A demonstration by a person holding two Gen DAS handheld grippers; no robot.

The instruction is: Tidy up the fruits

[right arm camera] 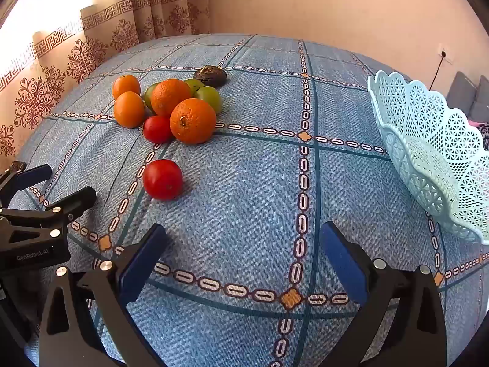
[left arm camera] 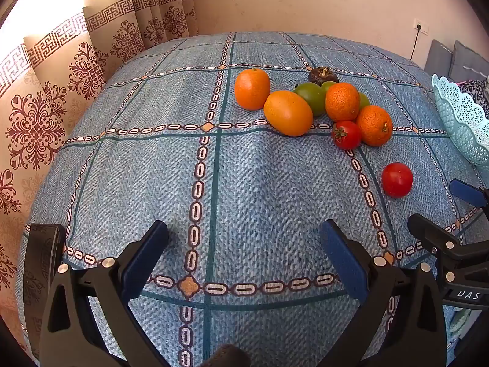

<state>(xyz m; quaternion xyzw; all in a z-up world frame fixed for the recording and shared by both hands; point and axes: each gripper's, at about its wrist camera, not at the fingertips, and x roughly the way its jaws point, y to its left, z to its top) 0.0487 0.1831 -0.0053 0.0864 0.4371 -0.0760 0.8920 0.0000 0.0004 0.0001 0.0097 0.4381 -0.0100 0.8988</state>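
From the left wrist camera, the left gripper [left arm camera: 244, 257] hangs low over the blue cloth [left arm camera: 238, 183] with its fingers [left arm camera: 143, 257] spread wide and nothing between them. Ahead and to the right lies the fruit pile [left arm camera: 314, 107]: four oranges, green fruits behind them, a dark brown fruit [left arm camera: 322, 75] at the back and a tomato [left arm camera: 346, 135] touching the front of the pile. A second tomato [left arm camera: 397, 179] lies alone, nearer the camera and apart from the rest. The pale basket [left arm camera: 464, 125] sits at the right edge, well apart from the pile, and part of the right gripper [left arm camera: 452, 214] shows just below it. From the right wrist camera, the right gripper [right arm camera: 244, 257] also hovers over the cloth [right arm camera: 244, 189], fingers [right arm camera: 345, 260] spread apart and empty. The pile [right arm camera: 174, 107] lies ahead on the left, with the lone tomato [right arm camera: 162, 179] closer, between the pile and the gripper. The basket [right arm camera: 434, 150] stands on the cloth at the right, tilted up in this view, its inside bare as far as can be seen. The left gripper [right arm camera: 45, 189] enters from the left edge, its fingers apart.
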